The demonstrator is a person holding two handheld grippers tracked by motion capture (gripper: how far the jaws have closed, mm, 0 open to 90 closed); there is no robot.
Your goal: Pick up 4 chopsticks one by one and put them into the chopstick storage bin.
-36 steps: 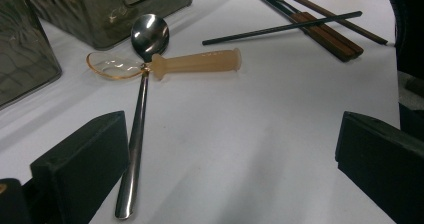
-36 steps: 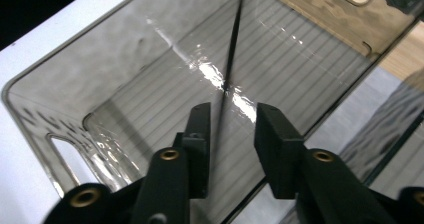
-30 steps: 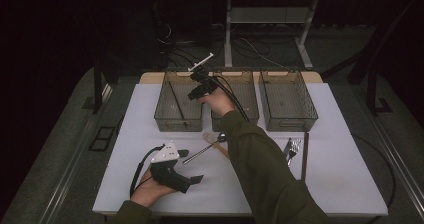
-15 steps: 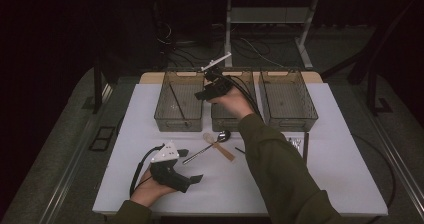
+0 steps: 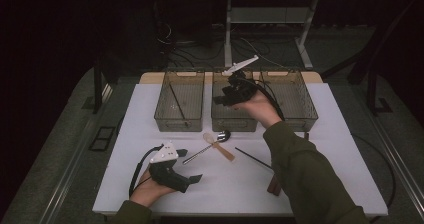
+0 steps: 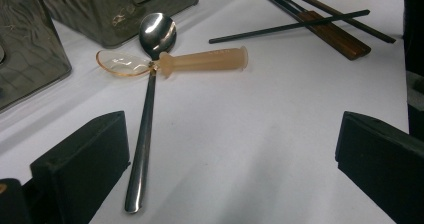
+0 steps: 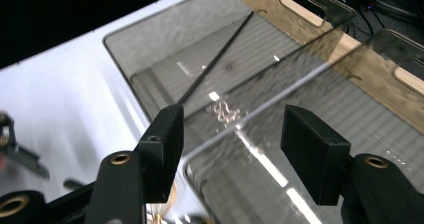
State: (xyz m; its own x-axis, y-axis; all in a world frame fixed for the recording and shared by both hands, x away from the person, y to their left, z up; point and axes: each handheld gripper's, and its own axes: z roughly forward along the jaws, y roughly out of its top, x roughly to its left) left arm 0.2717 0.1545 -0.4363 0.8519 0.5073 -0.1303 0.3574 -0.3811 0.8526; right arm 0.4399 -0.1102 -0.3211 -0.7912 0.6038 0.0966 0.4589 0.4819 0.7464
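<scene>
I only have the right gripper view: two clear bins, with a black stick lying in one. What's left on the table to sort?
Observer: A metal spoon lies on the white table in front of the bins, with an orange plastic spoon crossing it.
Operator: Any more sticks out there?
Observer: Yes, one black chopstick lies loose, to the right of the spoons in the high view.
Operator: And the left claw?
Observer: The left claw sits low over the table, jaws open and empty, with the metal spoon's handle just ahead of it.
</scene>
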